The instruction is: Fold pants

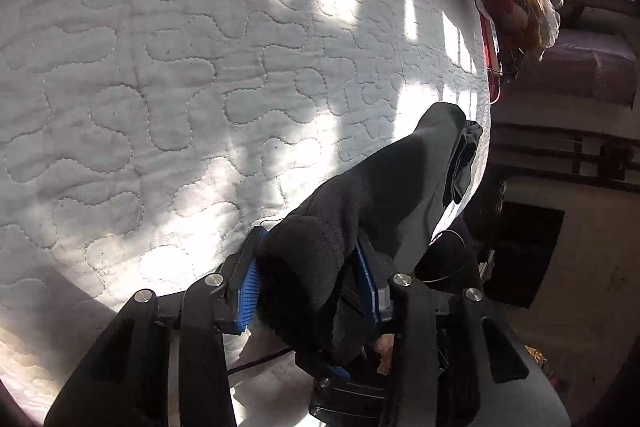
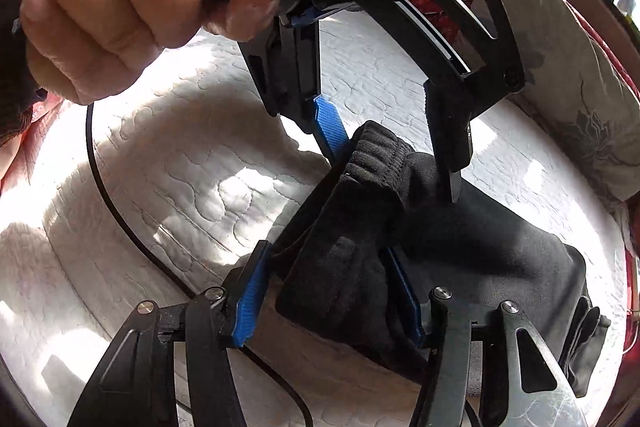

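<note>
Left gripper (image 1: 308,279) jaws clenched on a bunched black fold of the pants (image 2: 460,239), right gripper (image 2: 332,291) jaws part-open with the waistband end between them, grip unclear, pants lying on the white quilted bed (image 1: 160,67), long axis running away from both grippers.

I'm over a bed w/ a white quilted mattress cover (image 1: 168,75), wavy stitch pattern all across, sun patches on it. Black pants (image 2: 480,247) lie bunched on it, waistband end lifted, rest spread flat twd the edge. Thin black cable (image 2: 116,215) trails over the cover. Grey floral pillow (image 2: 568,75) sits at the mattress's far side, red fabric (image 2: 432,11) just beside it.
</note>
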### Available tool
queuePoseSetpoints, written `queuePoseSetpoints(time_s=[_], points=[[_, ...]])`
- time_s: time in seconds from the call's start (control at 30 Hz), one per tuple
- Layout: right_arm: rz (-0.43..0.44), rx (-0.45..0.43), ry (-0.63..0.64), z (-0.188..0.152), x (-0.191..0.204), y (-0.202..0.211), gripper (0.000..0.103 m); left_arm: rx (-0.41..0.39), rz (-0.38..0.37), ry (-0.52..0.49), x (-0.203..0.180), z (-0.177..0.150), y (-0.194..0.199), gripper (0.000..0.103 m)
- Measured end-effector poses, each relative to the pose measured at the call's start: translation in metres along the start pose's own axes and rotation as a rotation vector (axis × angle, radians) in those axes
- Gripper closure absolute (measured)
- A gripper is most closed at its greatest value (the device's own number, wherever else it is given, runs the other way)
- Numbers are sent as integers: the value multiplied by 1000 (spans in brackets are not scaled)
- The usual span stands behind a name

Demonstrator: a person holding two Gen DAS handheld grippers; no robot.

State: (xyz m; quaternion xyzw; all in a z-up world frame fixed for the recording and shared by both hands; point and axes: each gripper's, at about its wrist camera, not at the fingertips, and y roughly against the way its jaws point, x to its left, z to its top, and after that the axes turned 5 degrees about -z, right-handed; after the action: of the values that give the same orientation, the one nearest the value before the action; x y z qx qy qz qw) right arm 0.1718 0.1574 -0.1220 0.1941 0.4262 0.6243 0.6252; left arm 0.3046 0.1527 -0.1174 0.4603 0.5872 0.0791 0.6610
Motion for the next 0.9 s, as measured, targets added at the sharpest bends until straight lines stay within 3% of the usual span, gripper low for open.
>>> queuePoseSetpoints(time_s=[0.1,0.43,0.67,0.9], points=[[80,11,-38,2,-24,5,71,-43,-70,67,6,-9,5,77],[225,20,-93,-7,-70,39,75,-94,-209,270,-8,-39,3,80],[292,-5,-160,-21,-102,64,75,-117,-193,348,-50,-40,0,80],[358,-55,-276,-38,-153,87,75,-122,-105,365,-110,-25,-15,80]])
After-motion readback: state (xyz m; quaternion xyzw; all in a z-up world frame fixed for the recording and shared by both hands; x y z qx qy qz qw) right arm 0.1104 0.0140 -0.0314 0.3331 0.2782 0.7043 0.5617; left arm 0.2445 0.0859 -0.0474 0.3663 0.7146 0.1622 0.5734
